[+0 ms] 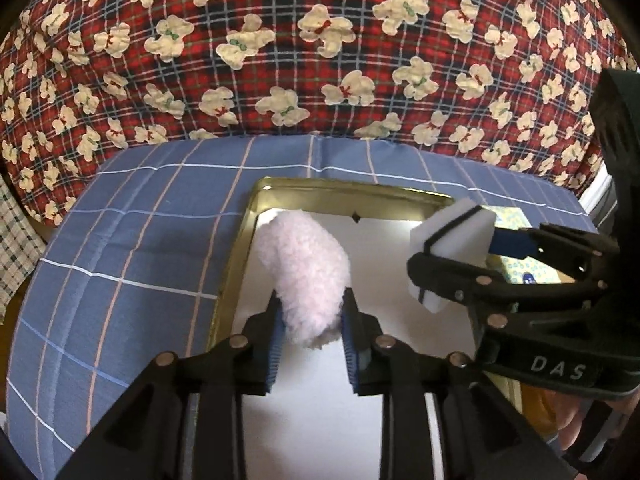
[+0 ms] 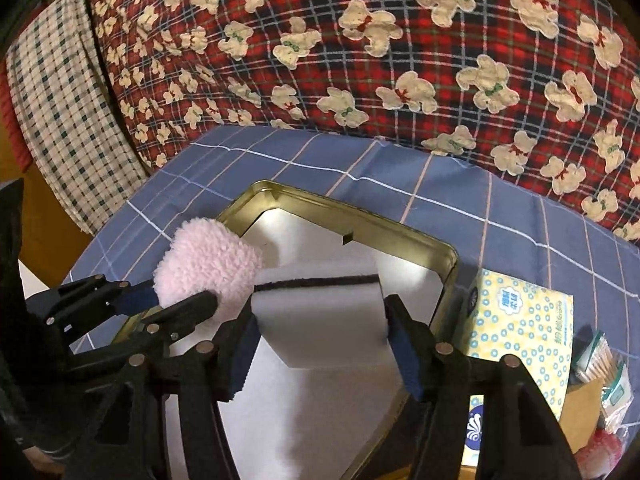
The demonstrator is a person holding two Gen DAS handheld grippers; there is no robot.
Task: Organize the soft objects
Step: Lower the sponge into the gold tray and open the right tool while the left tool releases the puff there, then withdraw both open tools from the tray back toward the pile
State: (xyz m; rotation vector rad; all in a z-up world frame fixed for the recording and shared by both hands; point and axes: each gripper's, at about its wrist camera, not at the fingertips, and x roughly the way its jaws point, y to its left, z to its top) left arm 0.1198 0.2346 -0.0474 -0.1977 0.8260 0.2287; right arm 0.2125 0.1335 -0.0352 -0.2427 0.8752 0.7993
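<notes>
Left gripper (image 1: 310, 322) holds pink fluffy roll (image 1: 306, 276) over tin (image 1: 344, 188)'s left edge; right gripper (image 2: 320, 320) clamps white sponge (image 2: 320, 312) over tin's right side.

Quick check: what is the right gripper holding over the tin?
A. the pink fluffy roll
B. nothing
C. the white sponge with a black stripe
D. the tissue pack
C: the right gripper has the white sponge between its pads, above the tin.
</notes>
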